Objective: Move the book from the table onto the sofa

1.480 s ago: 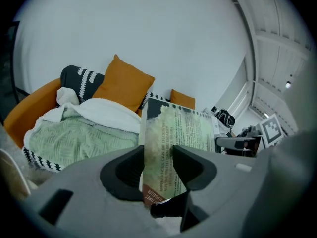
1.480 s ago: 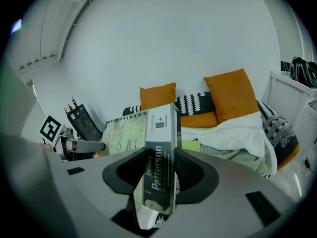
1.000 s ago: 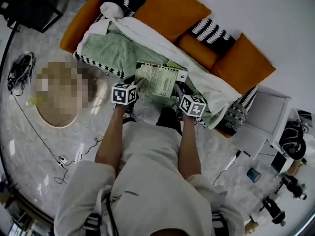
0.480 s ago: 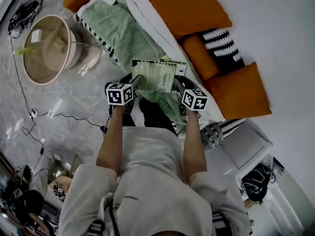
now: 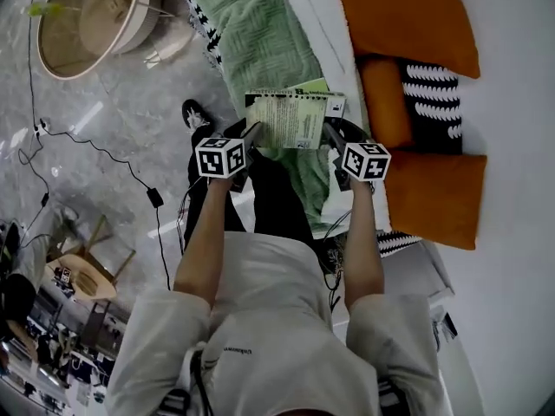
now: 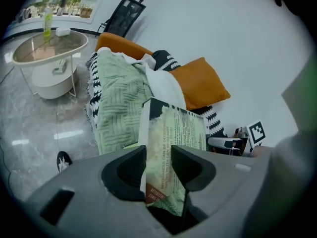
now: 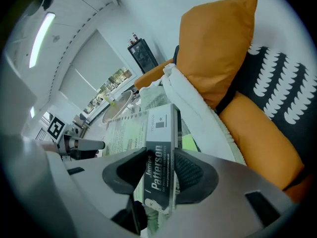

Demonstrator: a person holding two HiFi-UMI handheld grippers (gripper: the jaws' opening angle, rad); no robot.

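The book (image 5: 290,120), a paperback with a pale green cover, hangs flat between my two grippers over the sofa's green blanket (image 5: 256,37). My left gripper (image 5: 252,132) is shut on the book's left edge (image 6: 173,133); its jaws have just been closing with the book between them. My right gripper (image 5: 330,132) is shut on the book's spine (image 7: 159,167), which bears printed lettering. Orange cushions (image 5: 408,16) line the sofa's back on the right, and a white throw (image 5: 316,20) lies beside the blanket.
A round beige table (image 5: 87,16) stands on the grey marble floor at upper left. Cables (image 5: 104,154) trail across the floor. A black-and-white cushion (image 5: 431,94) lies between the orange ones. A white side unit (image 5: 416,276) stands at the sofa's near end.
Both grippers have come down with the book held between them, nearer the green blanket. The head view has swung, so the sofa now runs up the frame and the table sits at upper left.
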